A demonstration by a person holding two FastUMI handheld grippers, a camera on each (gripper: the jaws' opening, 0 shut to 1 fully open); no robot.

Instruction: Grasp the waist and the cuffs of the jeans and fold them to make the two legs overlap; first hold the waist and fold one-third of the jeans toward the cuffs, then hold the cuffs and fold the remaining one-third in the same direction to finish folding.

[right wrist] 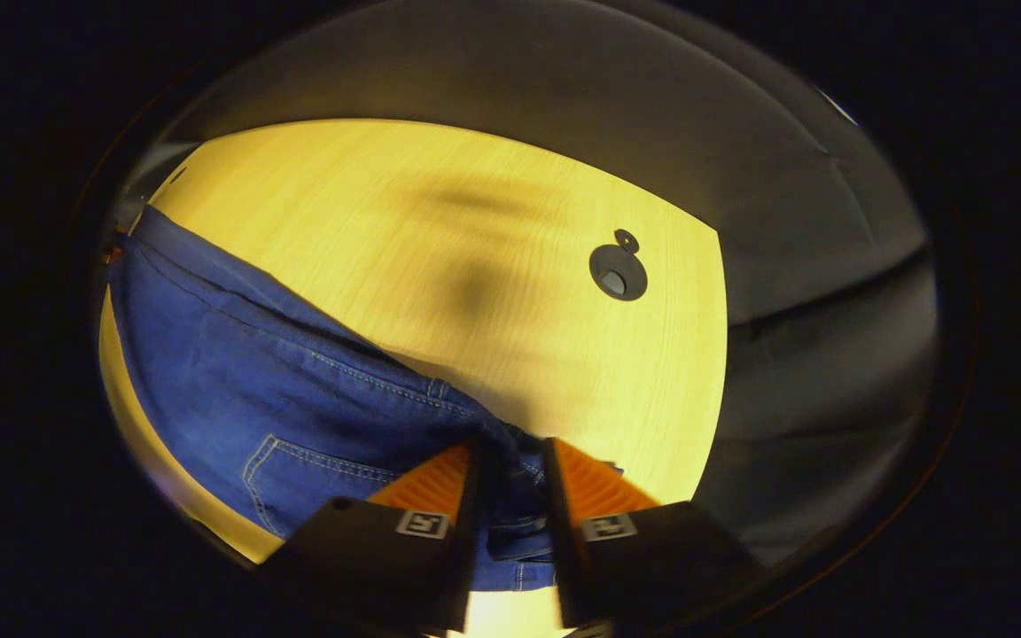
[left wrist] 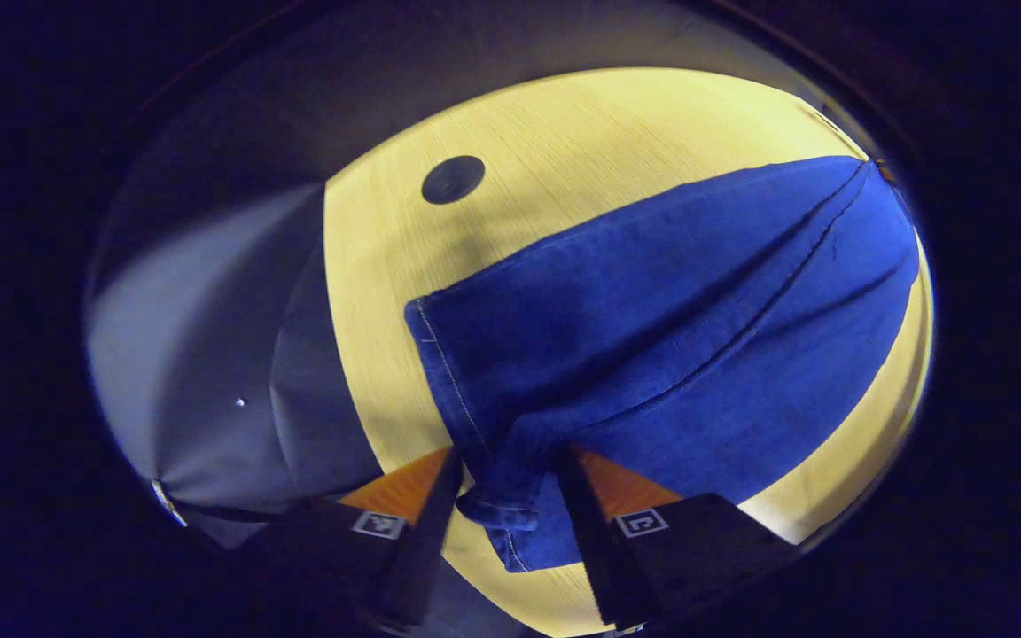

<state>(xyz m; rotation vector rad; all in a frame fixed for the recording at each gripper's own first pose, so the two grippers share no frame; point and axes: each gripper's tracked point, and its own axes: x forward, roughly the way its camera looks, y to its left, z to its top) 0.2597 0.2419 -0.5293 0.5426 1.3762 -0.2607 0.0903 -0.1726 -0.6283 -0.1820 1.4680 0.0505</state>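
Note:
The blue jeans (left wrist: 670, 310) stretch across the pale wooden table (left wrist: 564, 133), running from bottom centre to the upper right in the left gripper view. My left gripper (left wrist: 510, 501) is shut on a bunched cuff end, its stitched hem (left wrist: 444, 354) rising to the left. In the right gripper view the jeans (right wrist: 236, 372) spread to the left with a back pocket (right wrist: 298, 470) showing. My right gripper (right wrist: 515, 487) is shut on the waistband, with denim pinched between its fingers. The cloth looks raised at both held ends.
A dark round cable port (left wrist: 453, 180) sits in the tabletop beyond the jeans, and the same cable port (right wrist: 618, 272) lies at the right in the right gripper view. The table (right wrist: 404, 221) ends at an edge with grey floor (right wrist: 821, 354) past it.

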